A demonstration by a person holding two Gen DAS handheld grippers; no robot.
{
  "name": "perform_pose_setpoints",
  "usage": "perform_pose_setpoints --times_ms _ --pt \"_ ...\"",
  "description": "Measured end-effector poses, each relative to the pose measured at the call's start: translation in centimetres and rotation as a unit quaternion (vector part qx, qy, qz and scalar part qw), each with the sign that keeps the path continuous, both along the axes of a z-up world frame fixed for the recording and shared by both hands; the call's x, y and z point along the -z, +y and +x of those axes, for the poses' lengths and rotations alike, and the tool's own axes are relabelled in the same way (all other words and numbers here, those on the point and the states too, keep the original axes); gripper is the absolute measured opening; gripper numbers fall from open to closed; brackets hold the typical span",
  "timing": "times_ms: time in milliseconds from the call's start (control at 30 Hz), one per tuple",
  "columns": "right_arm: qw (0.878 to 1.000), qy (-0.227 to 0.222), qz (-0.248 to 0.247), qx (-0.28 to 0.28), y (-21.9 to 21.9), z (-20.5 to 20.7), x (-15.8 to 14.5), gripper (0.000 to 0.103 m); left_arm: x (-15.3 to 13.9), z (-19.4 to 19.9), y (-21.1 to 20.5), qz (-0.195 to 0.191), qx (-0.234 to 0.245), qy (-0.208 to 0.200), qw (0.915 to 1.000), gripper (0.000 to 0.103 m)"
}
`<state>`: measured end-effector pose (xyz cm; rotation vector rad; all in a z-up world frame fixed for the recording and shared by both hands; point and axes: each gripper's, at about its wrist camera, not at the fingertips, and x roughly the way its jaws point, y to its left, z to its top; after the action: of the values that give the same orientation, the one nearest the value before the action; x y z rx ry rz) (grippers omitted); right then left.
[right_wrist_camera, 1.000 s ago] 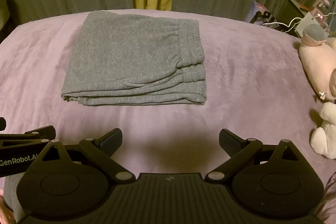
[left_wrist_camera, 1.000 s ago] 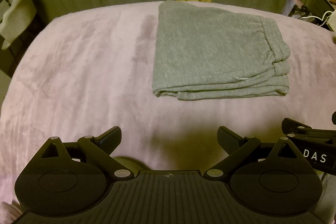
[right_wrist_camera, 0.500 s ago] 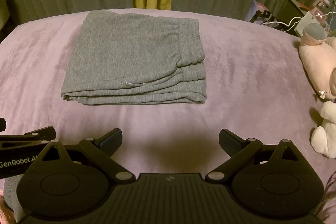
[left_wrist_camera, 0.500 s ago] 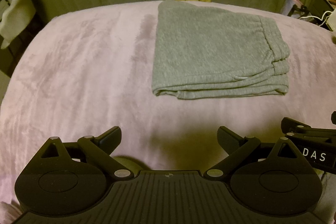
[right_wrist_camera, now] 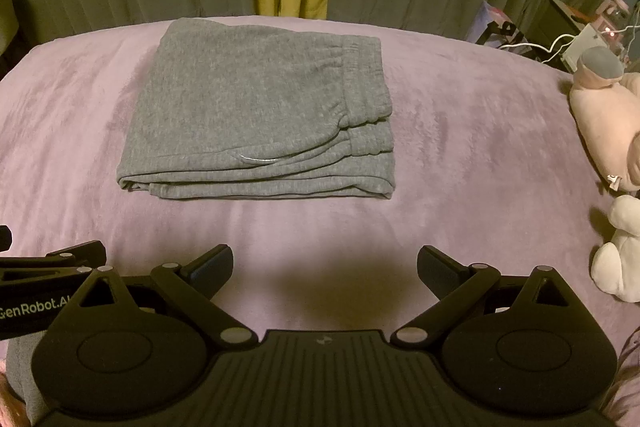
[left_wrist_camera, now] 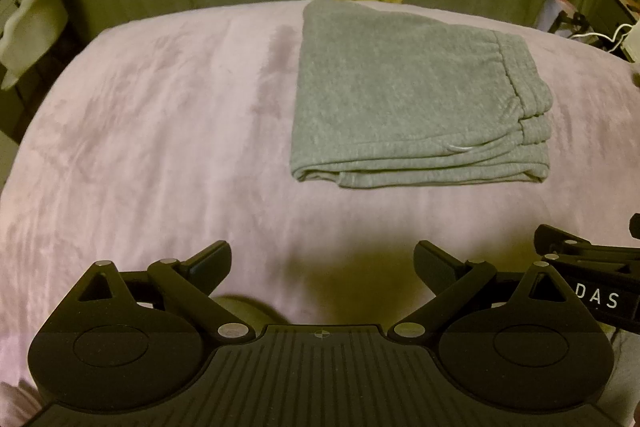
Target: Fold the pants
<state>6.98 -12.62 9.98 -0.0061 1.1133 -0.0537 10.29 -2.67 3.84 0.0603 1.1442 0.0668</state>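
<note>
Pants: grey pants [left_wrist_camera: 416, 99] lie folded in a flat stack on the bed [left_wrist_camera: 160, 131], well ahead of both jaws, touching neither.
Left gripper [left_wrist_camera: 322, 259]: jaws spread wide, holding nothing.
Right gripper [right_wrist_camera: 325, 261]: jaws spread wide, holding nothing.
Beside right jaws: plush toys [right_wrist_camera: 608, 131].

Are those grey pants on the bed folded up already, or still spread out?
Folded. The grey pants lie as a compact rectangle on the purple blanket, with several layers stacked along the near edge and the waistband at the right side.
</note>
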Motion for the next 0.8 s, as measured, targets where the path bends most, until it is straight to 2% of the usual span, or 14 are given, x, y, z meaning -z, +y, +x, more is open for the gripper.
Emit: perform_pose_setpoints --times_ms 800 --pt "1.0 -0.001 0.001 0.003 0.04 -0.08 -0.26 0.099 -0.15 -0.39 -0.2 0.001 -0.004 -0.003 1.0 0.101"
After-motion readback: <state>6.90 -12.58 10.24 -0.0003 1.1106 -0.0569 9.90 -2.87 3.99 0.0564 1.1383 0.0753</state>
